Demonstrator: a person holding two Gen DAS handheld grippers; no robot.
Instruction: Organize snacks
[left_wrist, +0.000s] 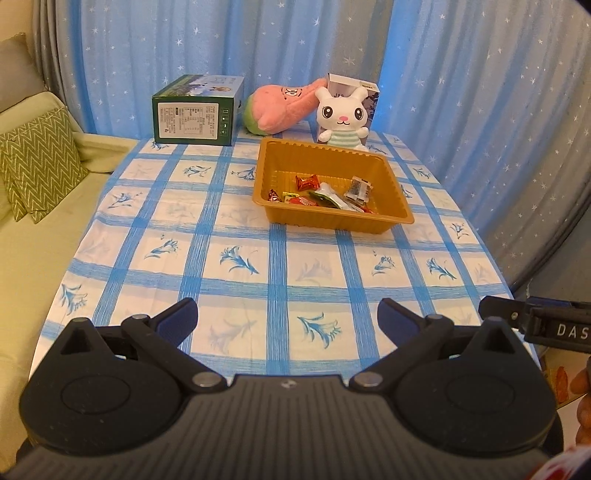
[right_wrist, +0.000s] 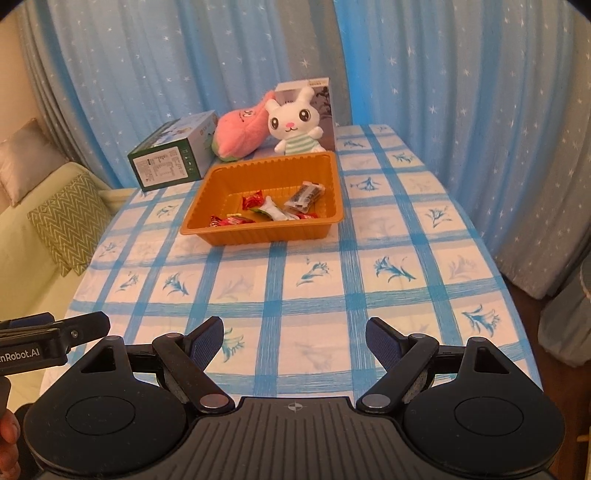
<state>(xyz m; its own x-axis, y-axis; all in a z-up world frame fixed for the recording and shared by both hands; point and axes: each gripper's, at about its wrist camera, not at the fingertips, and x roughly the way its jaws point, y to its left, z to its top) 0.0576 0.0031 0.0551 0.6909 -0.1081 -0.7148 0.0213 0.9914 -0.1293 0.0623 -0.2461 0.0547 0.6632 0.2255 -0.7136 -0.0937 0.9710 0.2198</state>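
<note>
An orange plastic tray (left_wrist: 273, 173) (right_wrist: 332, 184) sits toward the far side of the table, with several wrapped snacks (left_wrist: 325, 194) (right_wrist: 280, 210) lying in its near half. My left gripper (left_wrist: 287, 319) hovers over the near edge of the table, open, with nothing between its blue pads. My right gripper (right_wrist: 294, 338) is also open and empty, well short of the tray. Each gripper shows at the edge of the other's view: the right gripper (left_wrist: 535, 321) and the left gripper (right_wrist: 55, 334).
The table carries a blue-checked flowered cloth (left_wrist: 236, 258) (right_wrist: 388, 266). Behind the tray stand a green box (left_wrist: 195, 114) (right_wrist: 170, 158), a pink plush (left_wrist: 280, 107) (right_wrist: 240, 136) and a white bunny plush (left_wrist: 341, 116) (right_wrist: 295, 125) against a carton. A sofa with a zigzag cushion (left_wrist: 40, 162) lies left; blue curtains hang behind.
</note>
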